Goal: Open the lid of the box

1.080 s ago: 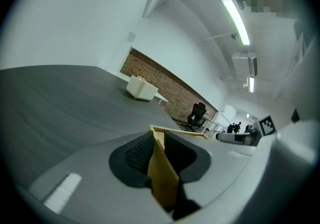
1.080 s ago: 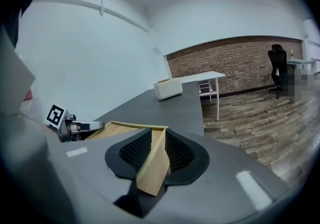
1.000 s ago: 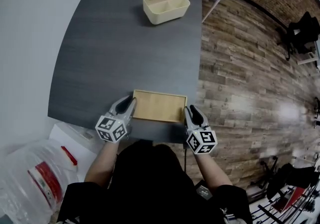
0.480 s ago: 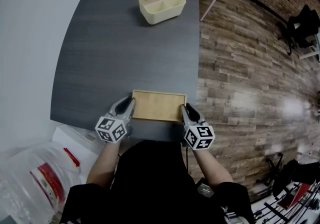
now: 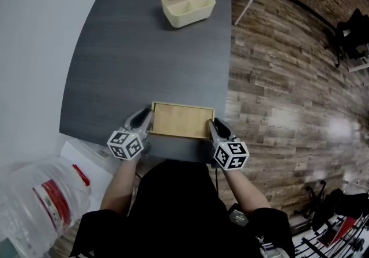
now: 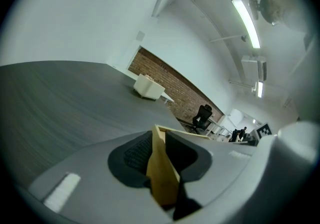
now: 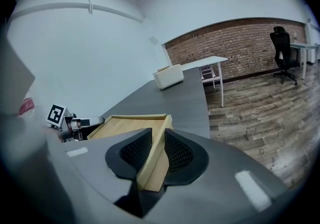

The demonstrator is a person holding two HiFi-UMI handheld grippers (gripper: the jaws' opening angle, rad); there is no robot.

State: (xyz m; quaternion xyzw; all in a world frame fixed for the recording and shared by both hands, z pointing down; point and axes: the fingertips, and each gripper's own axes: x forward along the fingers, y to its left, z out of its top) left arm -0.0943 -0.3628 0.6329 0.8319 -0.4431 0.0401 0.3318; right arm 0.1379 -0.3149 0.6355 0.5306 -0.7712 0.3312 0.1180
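The dark grey desk (image 5: 144,49) stands on a wooden plank floor (image 5: 277,67). The flat rectangular box of pale wood (image 5: 181,120) lies between my two tools, at the near edge of the desk. The left tool (image 5: 145,120) is clamped on the rim of the box's left end. The right tool (image 5: 214,127) has just been closing its jaws and now pinches the rim of the right end. I judge that the grasp is made but the lid is not yet lifted. A cream plastic bin (image 5: 187,5) stands far ahead of both tools.
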